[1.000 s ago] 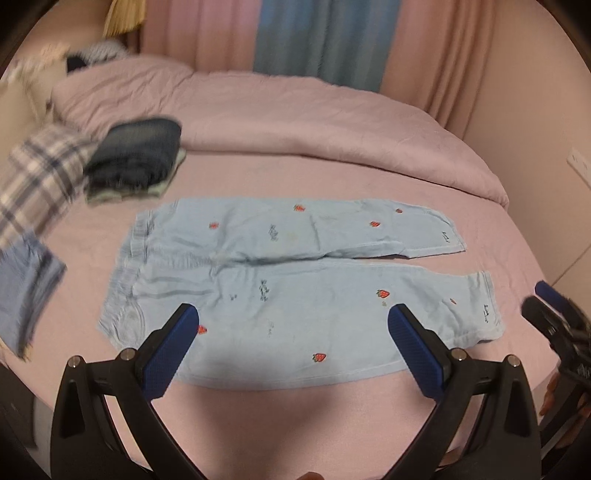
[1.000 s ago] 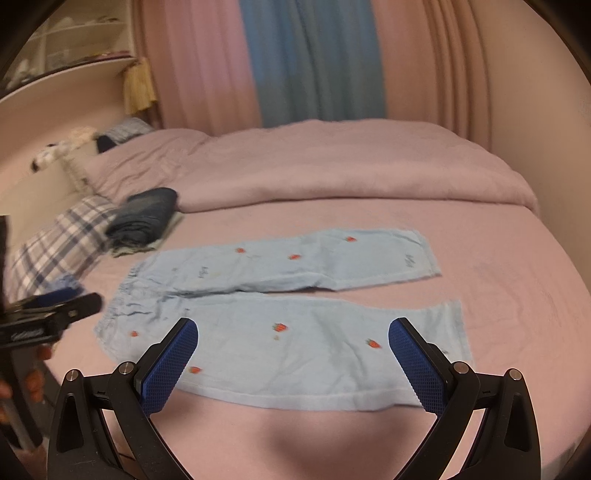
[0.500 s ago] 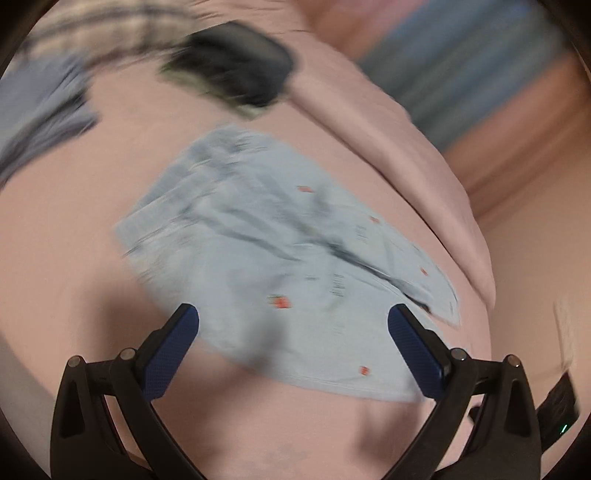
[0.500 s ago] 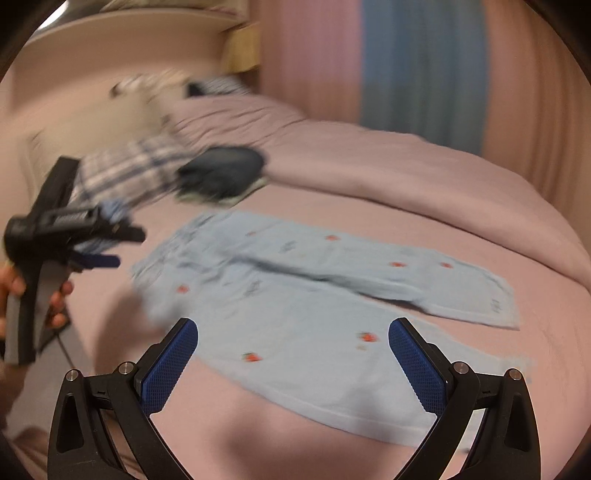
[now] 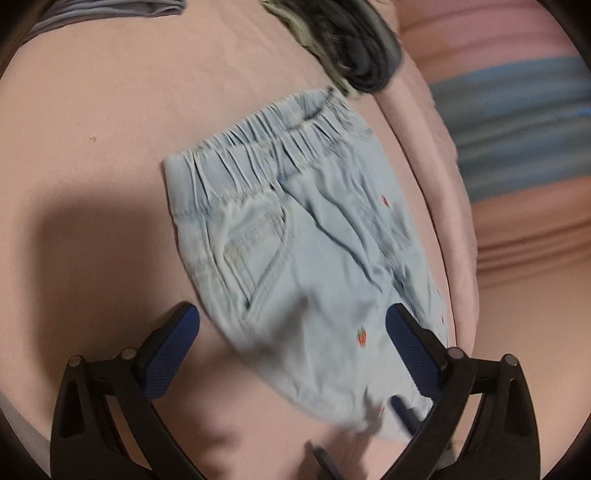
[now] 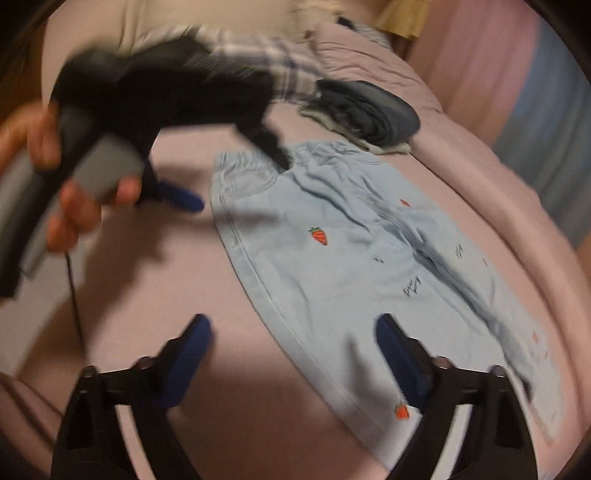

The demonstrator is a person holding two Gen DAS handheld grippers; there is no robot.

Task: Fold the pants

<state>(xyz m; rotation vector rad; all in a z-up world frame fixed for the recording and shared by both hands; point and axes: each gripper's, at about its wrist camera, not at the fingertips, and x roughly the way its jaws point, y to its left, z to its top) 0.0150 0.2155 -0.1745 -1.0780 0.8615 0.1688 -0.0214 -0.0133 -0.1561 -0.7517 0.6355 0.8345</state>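
The pants point(image 5: 317, 236) lie flat on the pink bed point(image 5: 92, 155), light blue with small red strawberry prints. In the left wrist view the gathered waistband sits at the far end, a front pocket just below it, and the legs run near and to the right under the camera. Just past the waistband, on the far side, a dark folded pile point(image 5: 354, 40) rests on the bed, touching or nearly touching the band; the blur leaves that unclear. A grey-blue cloth point(image 5: 110, 9) lies at the far left edge.

The left tongs point(image 5: 291, 343) hang above the hip of the pants with the jaws spread wide; they have just been closing a little. The pants' near edge lies between the blue pads, but the pads press on nothing.

In the right wrist view the pants point(image 6: 362, 266) run from the waistband at the far left to the legs at the near right. The right tongs point(image 6: 293, 350) straddle the near seam of a leg, jaws spread, and they too have just been closing; the left pad is over bare sheet, the right pad over cloth, with no pinch. Farther left, a hand point(image 6: 55, 177) grips the other tool, blurred, its tips over the waistband. A plaid cloth point(image 6: 273, 62) and the dark pile point(image 6: 369, 110) lie beyond.
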